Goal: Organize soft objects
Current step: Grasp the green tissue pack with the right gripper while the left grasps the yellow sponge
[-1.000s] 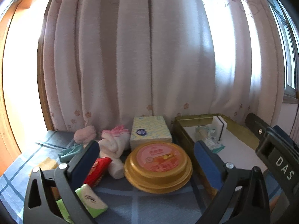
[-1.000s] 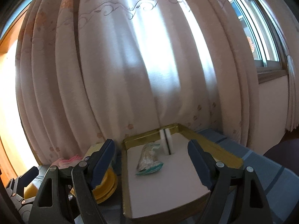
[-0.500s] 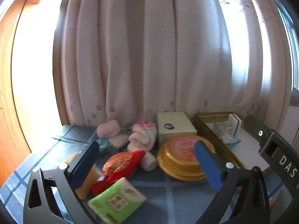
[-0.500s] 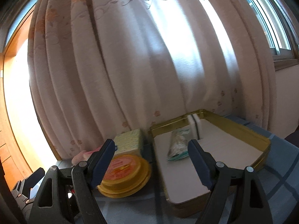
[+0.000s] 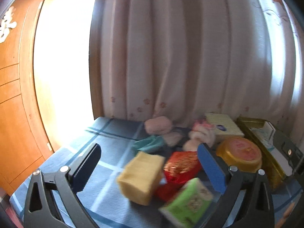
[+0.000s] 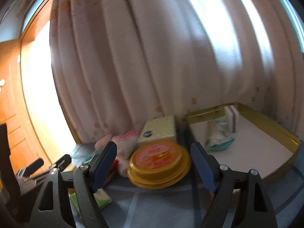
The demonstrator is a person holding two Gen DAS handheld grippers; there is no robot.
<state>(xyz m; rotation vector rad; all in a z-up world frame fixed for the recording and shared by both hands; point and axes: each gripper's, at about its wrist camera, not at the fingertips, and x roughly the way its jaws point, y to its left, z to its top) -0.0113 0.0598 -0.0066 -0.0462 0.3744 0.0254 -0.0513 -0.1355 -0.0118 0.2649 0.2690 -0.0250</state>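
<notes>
Both grippers, left [image 5: 148, 168] and right [image 6: 153, 168], released, empty. Yellow sponge [image 5: 141, 176] near table's [image 5: 106, 144] front edge amid clutter; gold tray [image 6: 273, 125] at right edge. Risk: wide jaws snag neighbouring red pouch [image 5: 180, 168].

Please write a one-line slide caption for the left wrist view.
Open left tool above yellow sponge, red packet and green tissue pack on blue cloth.
</notes>
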